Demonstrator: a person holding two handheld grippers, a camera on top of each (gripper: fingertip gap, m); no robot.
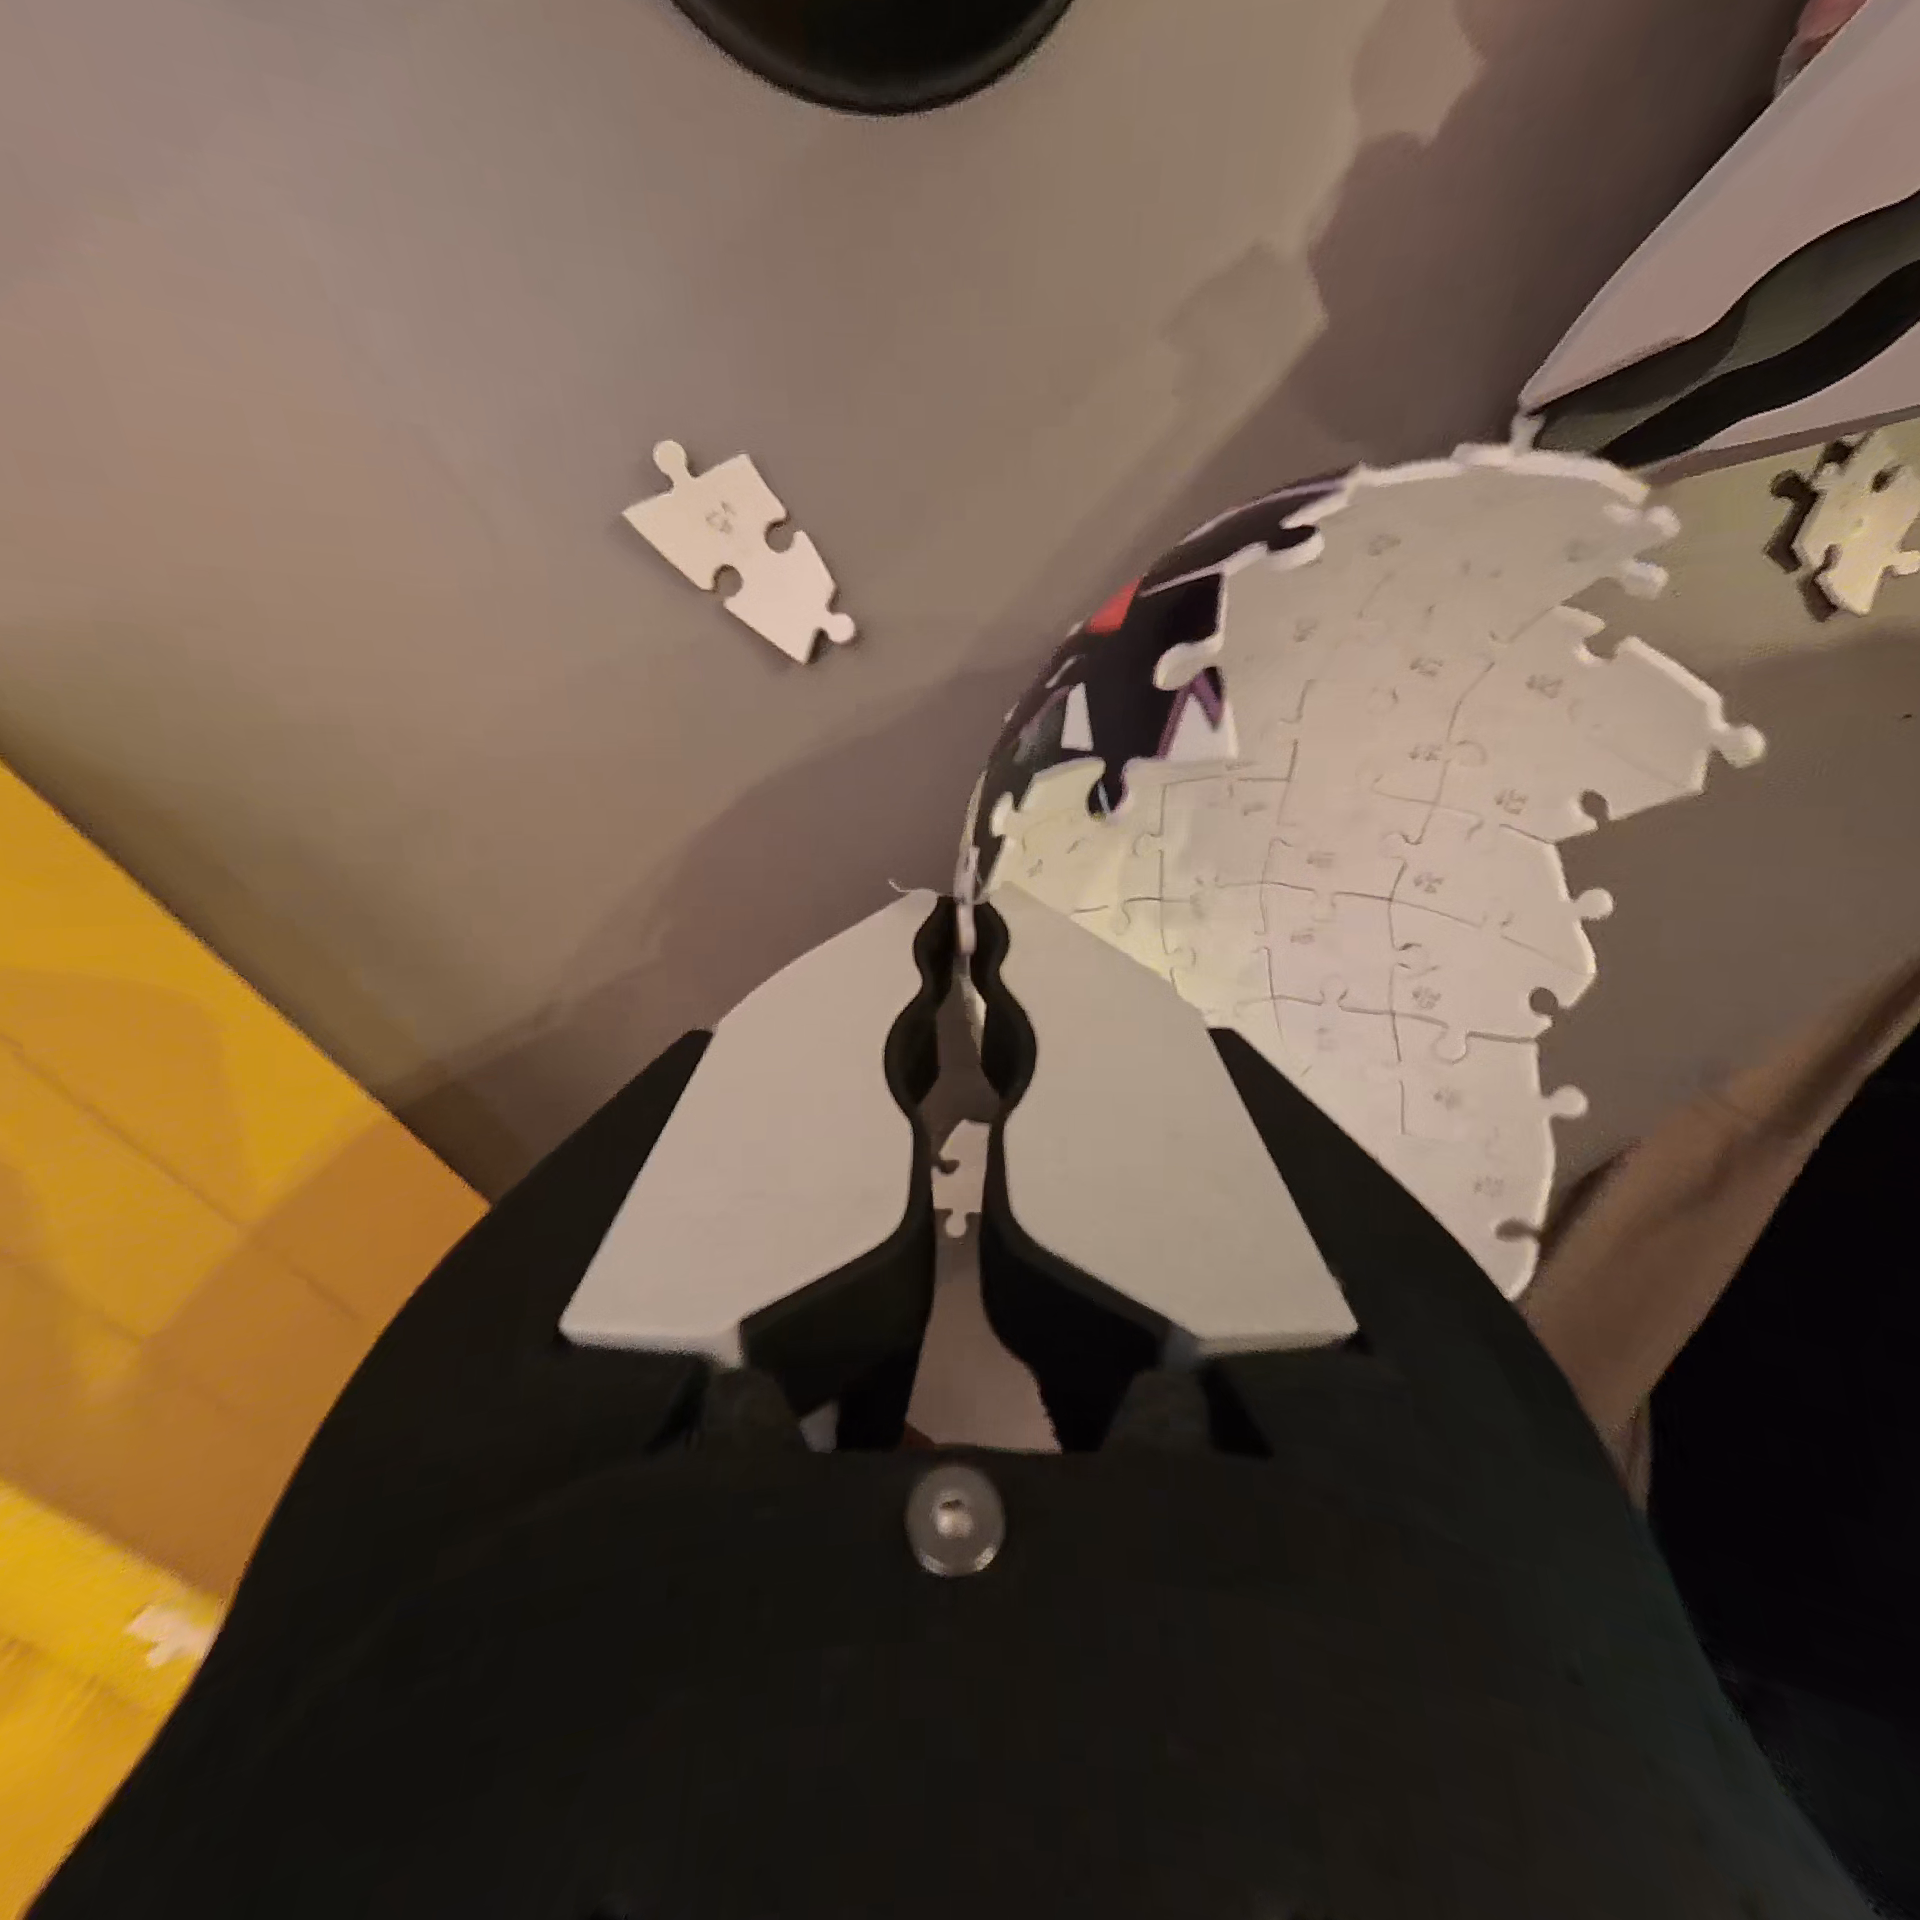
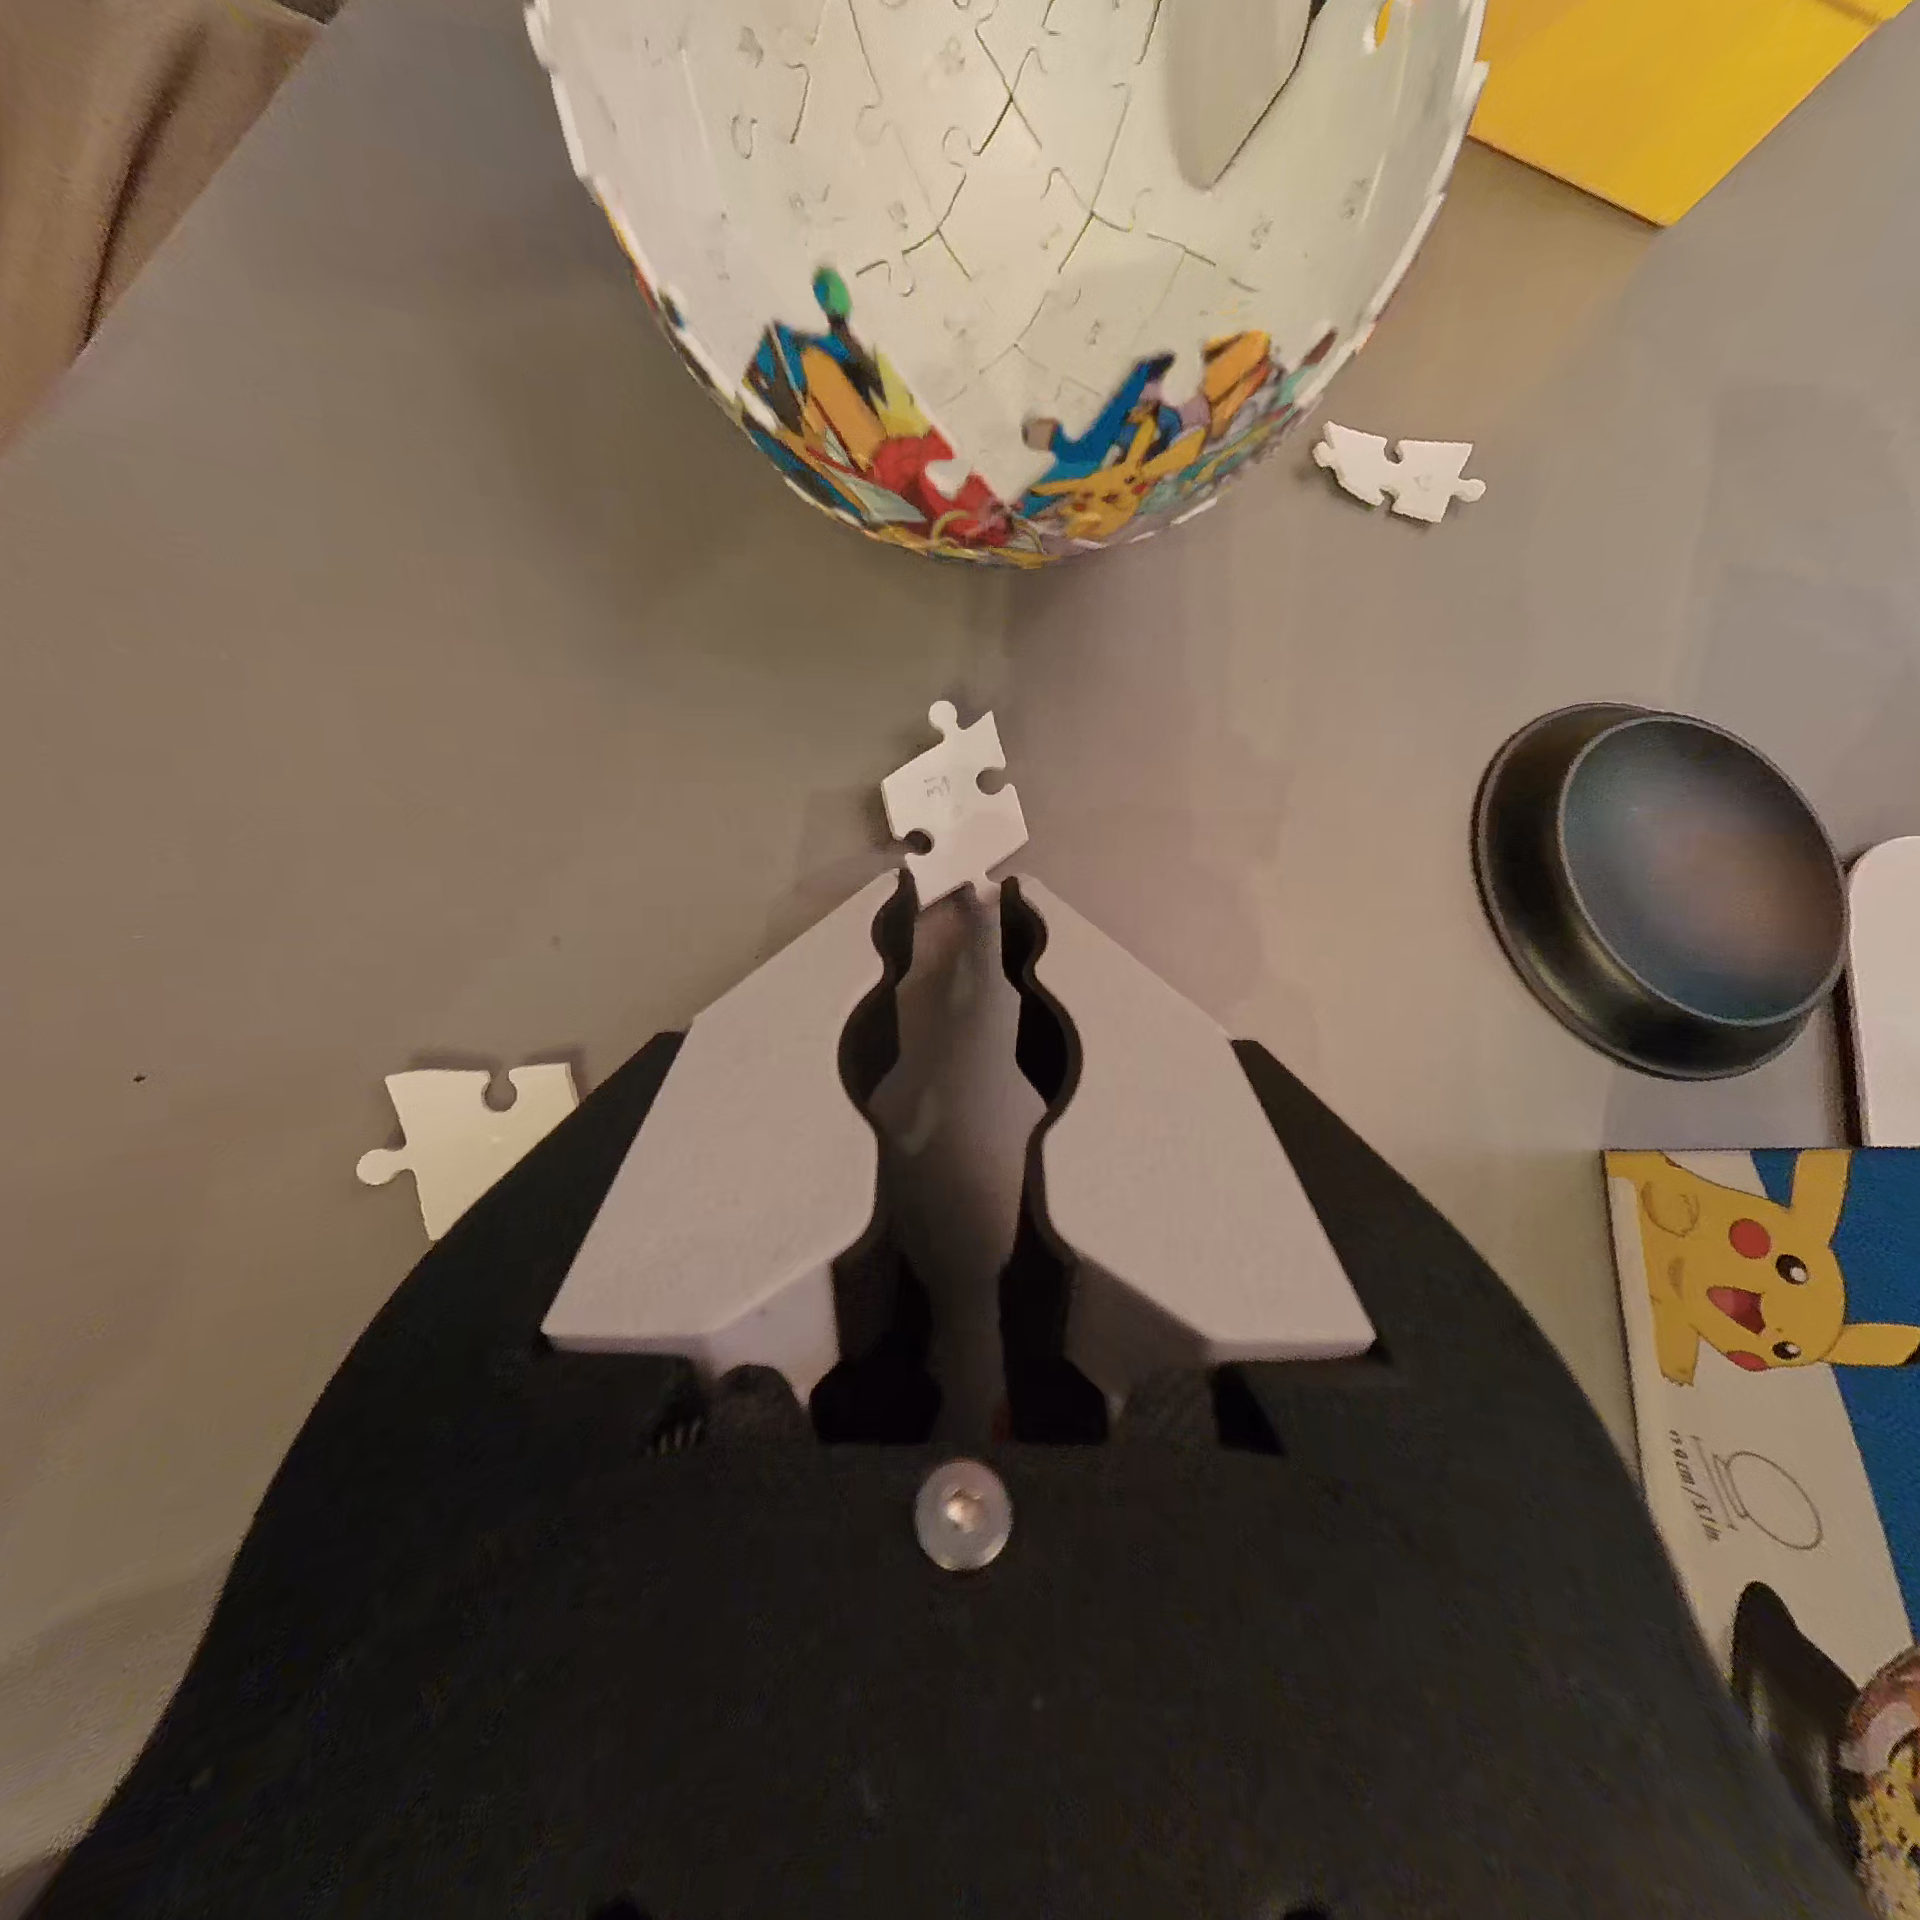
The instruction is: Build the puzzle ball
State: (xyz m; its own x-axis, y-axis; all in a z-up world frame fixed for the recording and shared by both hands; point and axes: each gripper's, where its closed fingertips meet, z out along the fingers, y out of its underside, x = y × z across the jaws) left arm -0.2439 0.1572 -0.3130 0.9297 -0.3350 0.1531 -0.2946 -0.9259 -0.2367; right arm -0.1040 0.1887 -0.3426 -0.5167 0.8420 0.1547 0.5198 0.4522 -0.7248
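small printed numbers on white puzzle-piece backs [image 2: 954,805], measurement marking on picture box [image 2: 1756,1455]

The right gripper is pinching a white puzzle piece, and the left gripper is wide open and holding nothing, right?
Not quite. The left gripper is not open: the left wrist view shows it shut on the rim of the half-built puzzle ball. The rest is right: the right gripper pinches a white puzzle piece.

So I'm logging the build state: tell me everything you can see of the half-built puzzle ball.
The puzzle ball is an unfinished curved shell of interlocked pieces, plain white inside, bright cartoon print outside, with a jagged knobbed rim. It looks like thin, stiff plastic or card. It rests on the grey table, opening tilted toward the right wrist camera. The left gripper is shut on its rim.
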